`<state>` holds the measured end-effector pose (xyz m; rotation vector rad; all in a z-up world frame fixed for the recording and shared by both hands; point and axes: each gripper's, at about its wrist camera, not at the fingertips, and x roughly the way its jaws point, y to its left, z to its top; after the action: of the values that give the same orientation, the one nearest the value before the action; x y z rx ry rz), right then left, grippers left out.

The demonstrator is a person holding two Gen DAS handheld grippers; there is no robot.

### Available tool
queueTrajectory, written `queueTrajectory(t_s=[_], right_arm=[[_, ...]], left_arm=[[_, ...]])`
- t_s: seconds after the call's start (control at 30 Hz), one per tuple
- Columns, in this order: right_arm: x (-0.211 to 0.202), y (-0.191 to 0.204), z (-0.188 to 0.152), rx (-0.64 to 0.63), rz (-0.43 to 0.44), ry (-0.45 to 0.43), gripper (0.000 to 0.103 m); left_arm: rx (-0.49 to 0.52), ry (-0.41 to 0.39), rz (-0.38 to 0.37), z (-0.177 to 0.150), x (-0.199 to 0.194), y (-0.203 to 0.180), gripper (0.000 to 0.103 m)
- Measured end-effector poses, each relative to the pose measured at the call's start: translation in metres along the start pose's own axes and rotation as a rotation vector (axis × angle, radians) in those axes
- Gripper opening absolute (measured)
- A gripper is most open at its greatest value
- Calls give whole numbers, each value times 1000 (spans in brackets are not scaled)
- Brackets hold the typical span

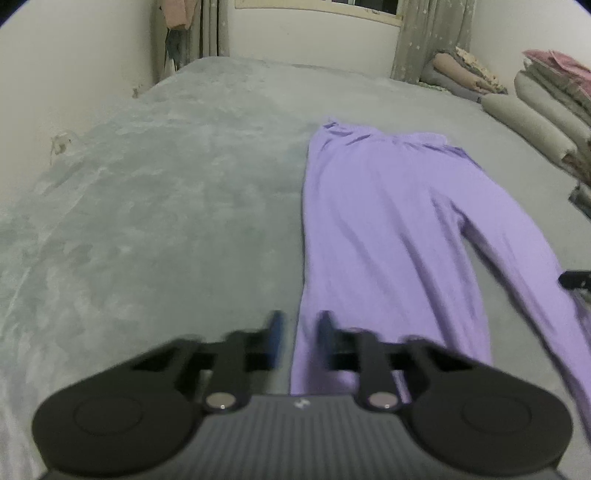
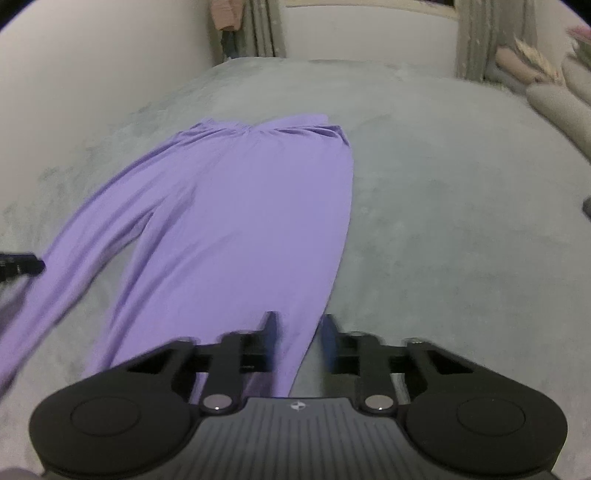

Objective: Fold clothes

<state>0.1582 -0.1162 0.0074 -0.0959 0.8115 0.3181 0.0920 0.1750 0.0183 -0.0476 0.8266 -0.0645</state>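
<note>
Lilac trousers [image 1: 380, 221] lie flat on the grey bed cover [image 1: 166, 203], waistband far, legs spread toward me. My left gripper [image 1: 300, 317] hovers over the outer edge of the left leg, near its hem; its blue-padded fingers stand a little apart, and cloth and bed show through the gap. In the right wrist view the trousers [image 2: 236, 206] fill the left half. My right gripper [image 2: 299, 319] hangs over the outer edge of the right leg, fingers likewise apart, pads not pressing on the cloth. Each gripper's black tip shows at the other view's edge [image 1: 576, 278] [image 2: 18, 264].
Rolled and folded blankets [image 1: 546, 122] are stacked along the right side of the bed. A curtain [image 1: 424, 40] hangs at the far wall under a window. A pale wall [image 1: 74, 74] runs along the left side, with hanging clothes [image 1: 177, 14] in the corner.
</note>
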Motion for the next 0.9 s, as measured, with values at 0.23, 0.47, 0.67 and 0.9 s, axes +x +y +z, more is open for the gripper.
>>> queueTrajectory(t_s=[0.23, 0.47, 0.67, 0.9], right_arm=[[-8, -2, -7, 7, -35, -36, 3], [-6, -7, -6, -6, -88, -32, 2], [-7, 1, -9, -5, -87, -47, 8], [-42, -7, -23, 50, 14, -3, 35]], left_arm=[[-52, -17, 10, -1, -11, 18, 1], [-81, -29, 39, -3, -11, 29, 1], [-83, -35, 9, -3, -15, 27, 11], [-156, -14, -60, -14, -53, 42, 37]])
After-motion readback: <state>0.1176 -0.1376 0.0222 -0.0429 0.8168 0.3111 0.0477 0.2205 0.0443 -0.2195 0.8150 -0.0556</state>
